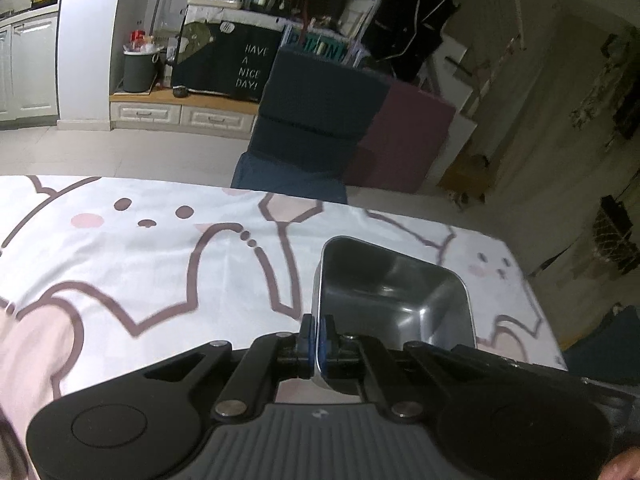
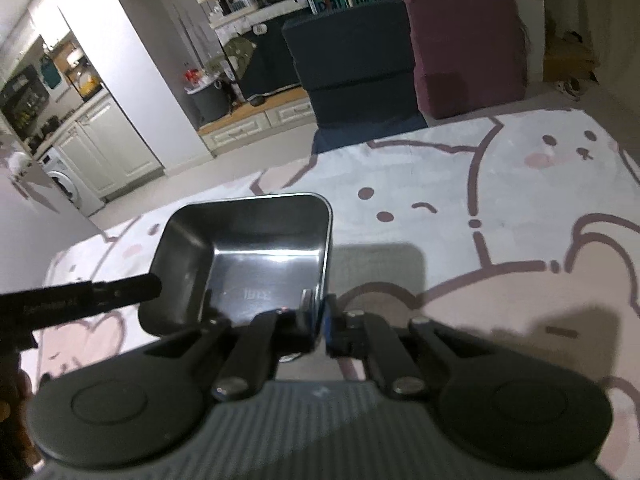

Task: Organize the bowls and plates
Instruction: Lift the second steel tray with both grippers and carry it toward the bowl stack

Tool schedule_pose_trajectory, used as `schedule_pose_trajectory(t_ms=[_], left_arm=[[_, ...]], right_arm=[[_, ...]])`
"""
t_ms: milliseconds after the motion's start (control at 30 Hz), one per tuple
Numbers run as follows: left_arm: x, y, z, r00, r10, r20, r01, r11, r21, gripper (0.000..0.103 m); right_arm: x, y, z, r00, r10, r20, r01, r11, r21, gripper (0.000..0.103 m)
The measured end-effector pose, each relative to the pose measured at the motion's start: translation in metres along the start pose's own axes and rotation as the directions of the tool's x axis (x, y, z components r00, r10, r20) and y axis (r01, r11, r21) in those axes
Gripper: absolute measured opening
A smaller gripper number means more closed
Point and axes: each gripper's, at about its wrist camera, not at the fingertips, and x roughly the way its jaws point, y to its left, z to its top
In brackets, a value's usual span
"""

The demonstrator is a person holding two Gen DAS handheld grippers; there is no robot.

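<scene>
One square stainless-steel bowl (image 1: 392,300) hangs a little above the table, and both grippers grip it. In the left wrist view my left gripper (image 1: 319,328) is shut on the bowl's left rim, its blue pads pinching the thin wall. In the right wrist view my right gripper (image 2: 322,312) is shut on the right rim of the same bowl (image 2: 248,248). The left gripper's black finger (image 2: 128,290) reaches the bowl's opposite side there. The bowl is empty, and its shadow falls on the cloth to its right.
The table wears a white cloth with pink cartoon animals (image 1: 160,260); its far edge runs close behind the bowl. Beyond it stand a dark blue cushion block (image 1: 320,120) and a maroon one (image 1: 404,140). A hand shows at the lower right corner (image 1: 624,468).
</scene>
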Motion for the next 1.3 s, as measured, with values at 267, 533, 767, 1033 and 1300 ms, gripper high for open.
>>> schedule_pose_trajectory(t_ms=[267, 533, 767, 1033, 1300], left_arm=[[-0.065, -0.04, -0.041, 0.998, -0.038, 0.056, 0.037, 0.999, 0.025, 0.001], [-0.093, -0.074, -0.094, 0.993, -0.104, 0.048, 0.101, 0.994, 0.05, 0.002], [-0.079, -0.095, -0.131, 0.991, -0.134, -0.015, 0.135, 0.989, 0.059, 0.002], [-0.049, -0.118, -0.158, 0.988, -0.117, -0.103, 0.129, 0.986, 0.11, 0.004], [-0.023, -0.127, -0.172, 0.979, -0.068, -0.192, 0.099, 0.983, 0.155, 0.006]], right_arm=[[-0.072, -0.02, -0.028, 0.998, 0.043, 0.044, -0.043, 0.999, -0.002, 0.004], [-0.132, -0.055, -0.071, 0.995, 0.063, 0.077, -0.062, 0.998, -0.012, 0.005], [-0.167, -0.086, -0.105, 0.995, 0.039, 0.088, -0.039, 0.999, 0.003, 0.007], [-0.177, -0.104, -0.12, 0.997, -0.034, 0.076, 0.034, 0.999, 0.001, 0.008], [-0.169, -0.113, -0.13, 0.996, -0.079, 0.031, 0.08, 0.996, -0.025, 0.009]])
